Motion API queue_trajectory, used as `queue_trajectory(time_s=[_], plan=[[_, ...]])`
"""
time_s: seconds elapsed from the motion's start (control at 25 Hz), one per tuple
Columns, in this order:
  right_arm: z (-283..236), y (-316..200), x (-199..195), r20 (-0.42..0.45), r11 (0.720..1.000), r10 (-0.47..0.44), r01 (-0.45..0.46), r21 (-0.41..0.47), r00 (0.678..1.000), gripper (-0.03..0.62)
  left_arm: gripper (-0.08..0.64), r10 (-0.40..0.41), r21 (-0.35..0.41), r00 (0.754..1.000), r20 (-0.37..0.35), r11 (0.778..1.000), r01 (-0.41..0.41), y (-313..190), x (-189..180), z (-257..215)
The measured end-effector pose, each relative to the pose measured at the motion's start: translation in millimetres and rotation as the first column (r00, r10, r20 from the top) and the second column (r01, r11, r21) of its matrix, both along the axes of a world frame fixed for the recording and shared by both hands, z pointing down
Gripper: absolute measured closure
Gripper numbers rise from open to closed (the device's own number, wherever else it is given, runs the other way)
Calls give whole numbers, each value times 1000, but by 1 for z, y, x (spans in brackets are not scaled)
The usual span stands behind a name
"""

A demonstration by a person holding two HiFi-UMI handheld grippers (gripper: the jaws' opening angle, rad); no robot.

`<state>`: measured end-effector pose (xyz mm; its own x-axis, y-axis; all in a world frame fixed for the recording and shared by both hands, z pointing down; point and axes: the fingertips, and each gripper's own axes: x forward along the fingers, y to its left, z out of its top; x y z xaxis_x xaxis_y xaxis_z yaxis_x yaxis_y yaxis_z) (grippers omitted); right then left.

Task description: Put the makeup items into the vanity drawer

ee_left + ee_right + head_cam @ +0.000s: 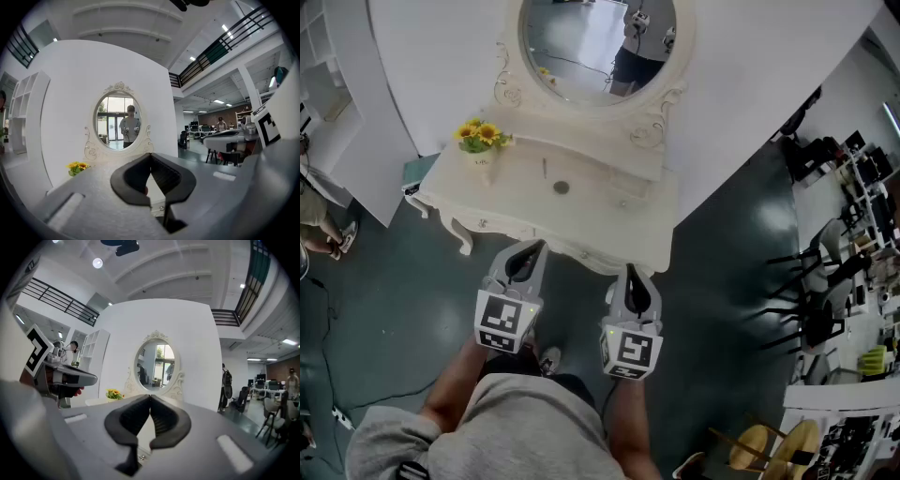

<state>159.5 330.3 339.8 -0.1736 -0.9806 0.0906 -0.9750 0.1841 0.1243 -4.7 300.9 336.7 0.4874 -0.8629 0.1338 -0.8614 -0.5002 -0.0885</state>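
The left gripper (533, 247) and right gripper (630, 273) had their jaws pressed together, holding nothing, just before the vanity (609, 221). The makeup items (561, 187) lay on its top; closed tips could knock them away.

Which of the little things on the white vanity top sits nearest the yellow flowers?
The slim dark stick, closest to the yellow flowers. The round grey disc lies farther from them, the small pale item farthest.
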Motion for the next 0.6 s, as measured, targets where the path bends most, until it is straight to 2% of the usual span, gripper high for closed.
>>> queue_trajectory(time_s=[0.32,0.6], plan=[[3,-5,9,-1,1000,4,-4,-11,1000,588,549,0,-1,1000,1,1000,0,-7,8,1],[9,-36,14,-6,1000,-7,7,-26,1000,588,549,-10,-14,1000,1,1000,10,-41,13,8]])
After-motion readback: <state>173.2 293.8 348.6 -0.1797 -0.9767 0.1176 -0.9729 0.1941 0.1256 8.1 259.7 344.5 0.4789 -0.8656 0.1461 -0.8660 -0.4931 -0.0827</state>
